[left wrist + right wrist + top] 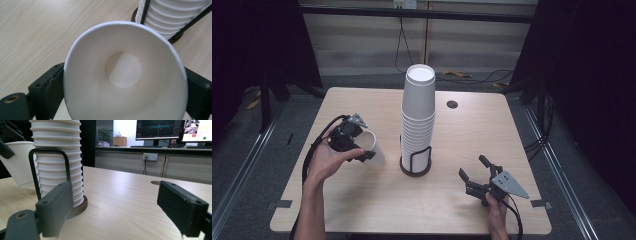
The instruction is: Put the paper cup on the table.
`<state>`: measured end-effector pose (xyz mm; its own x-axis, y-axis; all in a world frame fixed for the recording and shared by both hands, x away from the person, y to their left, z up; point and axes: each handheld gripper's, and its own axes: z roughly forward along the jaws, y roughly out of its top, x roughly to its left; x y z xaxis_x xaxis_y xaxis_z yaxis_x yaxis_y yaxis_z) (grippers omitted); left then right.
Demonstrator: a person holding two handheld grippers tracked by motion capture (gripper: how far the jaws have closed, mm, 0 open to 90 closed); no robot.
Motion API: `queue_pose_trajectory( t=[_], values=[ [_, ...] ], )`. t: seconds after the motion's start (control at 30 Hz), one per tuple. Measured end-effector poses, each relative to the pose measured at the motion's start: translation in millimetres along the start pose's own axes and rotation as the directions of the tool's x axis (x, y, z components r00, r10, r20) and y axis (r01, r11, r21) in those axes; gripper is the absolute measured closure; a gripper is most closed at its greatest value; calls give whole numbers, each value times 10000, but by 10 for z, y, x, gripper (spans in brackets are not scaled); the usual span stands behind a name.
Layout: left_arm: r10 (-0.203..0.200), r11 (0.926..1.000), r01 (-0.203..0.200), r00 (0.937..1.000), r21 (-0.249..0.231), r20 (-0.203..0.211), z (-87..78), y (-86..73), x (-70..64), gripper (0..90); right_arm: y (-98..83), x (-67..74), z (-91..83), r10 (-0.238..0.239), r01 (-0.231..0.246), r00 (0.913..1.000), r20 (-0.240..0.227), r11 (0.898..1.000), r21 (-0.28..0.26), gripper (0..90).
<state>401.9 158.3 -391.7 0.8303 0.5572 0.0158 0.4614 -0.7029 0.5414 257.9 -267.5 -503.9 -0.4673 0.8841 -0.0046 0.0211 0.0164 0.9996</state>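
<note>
While the tall stack of white paper cups point(417, 120) stands in its black wire holder on the pale wooden table point(362, 200), the left tongs point(362, 150) clamp a single white paper cup point(373, 146) by its sides just left of that stack, its open mouth turned toward the hand. The jaws press on both sides of its wall. The right tongs point(473, 172) hover right of the stack, spread wide, with nothing between them.

White cup point(125, 82), blk holder point(416, 161), wood-grain table point(492, 135).
</note>
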Motion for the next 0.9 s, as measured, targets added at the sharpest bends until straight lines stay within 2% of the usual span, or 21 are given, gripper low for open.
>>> queue_pose_trajectory(
  t=[0.07, 0.13, 0.23, 0.3, 0.47, 0.53, 0.67, 0.8, 0.9],
  values=[
    [159, 9996, -160, 9998, 213, 84, 21, 33, 19, 81, 0, 0, 0, 7, -7, 10000, 1, 10000, 6, 136],
    [45, 9994, -51, 9999, 337, 160, 45, 54, 32, 79, 0, 0, 0, 8, -8, 10000, 1, 10000, 7, 137],
    [0, 9977, 2, 10000, 674, -38, 80, 82, 52, 77, 0, 0, 0, 5, -5, 10000, 1, 10000, 3, 137],
    [131, 9963, -135, 9999, 845, 47, 110, 103, 58, 74, 0, 0, 0, 1, -1, 10000, 1, 10000, 5, 137],
    [3, 9930, -3, 10000, 1177, -2, 191, 134, 77, 69, 0, 0, 0, 7, -7, 10000, 2, 10000, 5, 137],
    [77, 9918, -87, 9999, 1273, 87, 222, 139, 73, 66, 0, 0, 1, 5, -5, 10000, -14, 10000, -11, 137],
    [24, 9942, -26, 10000, 1078, 19, 274, 136, 55, 56, 0, 0, 0, 10, -10, 10000, -2, 10000, 4, 139],
    [140, 9946, -129, 9999, 1034, -95, 294, 151, 44, 52, 0, 0, 0, 8, -8, 10000, 0, 10000, 4, 139],
    [131, 9949, -131, 9999, 1002, 5, 323, 165, 53, 49, 0, 0, 0, 7, -7, 10000, 0, 10000, 5, 139]
  ],
)
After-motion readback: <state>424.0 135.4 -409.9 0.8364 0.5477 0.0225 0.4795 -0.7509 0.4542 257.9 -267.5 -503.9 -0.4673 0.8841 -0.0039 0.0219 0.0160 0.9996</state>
